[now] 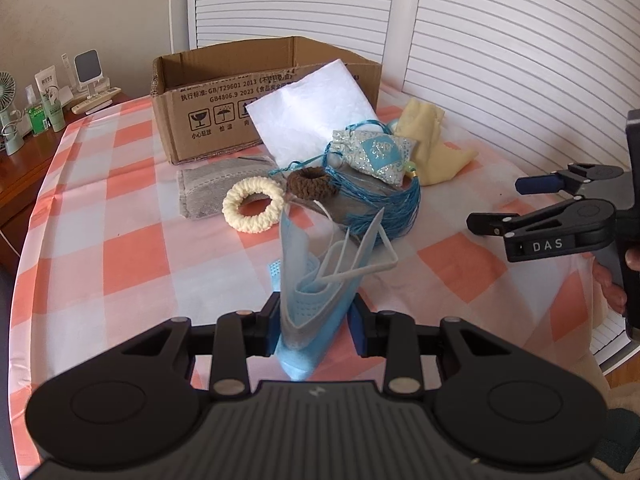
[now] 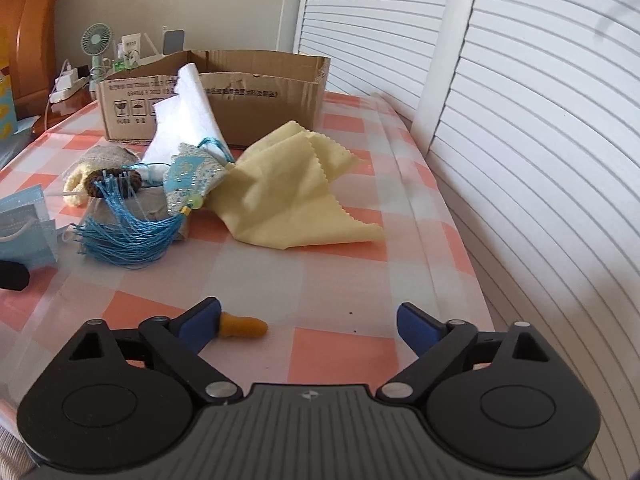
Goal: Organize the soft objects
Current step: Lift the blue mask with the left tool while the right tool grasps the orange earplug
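My left gripper (image 1: pixel 316 316) is shut on a bundle of blue face masks (image 1: pixel 316 276), held up over the checked tablecloth (image 1: pixel 120 240). Behind them lies a pile: a cream scrunchie (image 1: pixel 253 206), a brown scrunchie (image 1: pixel 312 184), a grey towel (image 1: pixel 208 188), a blue patterned sachet (image 1: pixel 376 152) with a tassel, a white cloth (image 1: pixel 308 116) and a yellow cloth (image 2: pixel 296 196). An open cardboard box (image 1: pixel 192 92) stands at the back. My right gripper (image 2: pixel 308 314) is open low over the table; a small orange piece (image 2: pixel 244 326) lies by its left finger, untouched.
White louvred doors (image 1: pixel 520 60) run along the table's right side and back. A wooden side table (image 1: pixel 40 112) at the left carries bottles, a small fan and a phone stand. A hand (image 1: pixel 612 284) holds the right gripper's handle.
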The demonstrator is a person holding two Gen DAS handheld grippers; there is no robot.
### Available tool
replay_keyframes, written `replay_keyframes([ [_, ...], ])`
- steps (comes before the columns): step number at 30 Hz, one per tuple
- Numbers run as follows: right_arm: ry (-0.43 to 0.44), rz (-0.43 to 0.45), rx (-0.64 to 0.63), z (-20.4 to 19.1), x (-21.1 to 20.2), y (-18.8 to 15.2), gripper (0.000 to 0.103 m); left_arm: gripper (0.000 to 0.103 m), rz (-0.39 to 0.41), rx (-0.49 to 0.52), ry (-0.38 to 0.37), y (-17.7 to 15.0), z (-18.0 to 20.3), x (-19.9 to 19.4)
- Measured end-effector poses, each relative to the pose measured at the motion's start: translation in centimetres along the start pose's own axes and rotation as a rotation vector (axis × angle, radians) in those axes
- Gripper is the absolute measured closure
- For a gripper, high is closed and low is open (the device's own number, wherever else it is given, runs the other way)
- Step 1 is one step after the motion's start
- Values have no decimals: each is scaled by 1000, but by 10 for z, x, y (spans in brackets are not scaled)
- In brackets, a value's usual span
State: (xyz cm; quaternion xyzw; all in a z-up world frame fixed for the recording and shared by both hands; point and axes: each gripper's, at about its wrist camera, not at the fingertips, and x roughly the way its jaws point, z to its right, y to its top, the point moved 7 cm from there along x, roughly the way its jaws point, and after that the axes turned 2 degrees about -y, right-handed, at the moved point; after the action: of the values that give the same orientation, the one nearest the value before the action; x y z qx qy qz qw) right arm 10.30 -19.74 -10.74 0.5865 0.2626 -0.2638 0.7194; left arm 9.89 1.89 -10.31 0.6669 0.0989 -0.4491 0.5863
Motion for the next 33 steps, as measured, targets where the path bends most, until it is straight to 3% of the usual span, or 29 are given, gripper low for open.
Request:
replay_keyframes([
  [7,71,3,-25,-22,-14,-2,40,70,2,4,-1,-2,-3,0],
  [16,69,0,-33,-27,-16,1,76,70,-1,5,-13,0,-4,6],
  [33,133,41,-127,-25,-42,23,77,86,-10,87,-37,21,4,-26],
])
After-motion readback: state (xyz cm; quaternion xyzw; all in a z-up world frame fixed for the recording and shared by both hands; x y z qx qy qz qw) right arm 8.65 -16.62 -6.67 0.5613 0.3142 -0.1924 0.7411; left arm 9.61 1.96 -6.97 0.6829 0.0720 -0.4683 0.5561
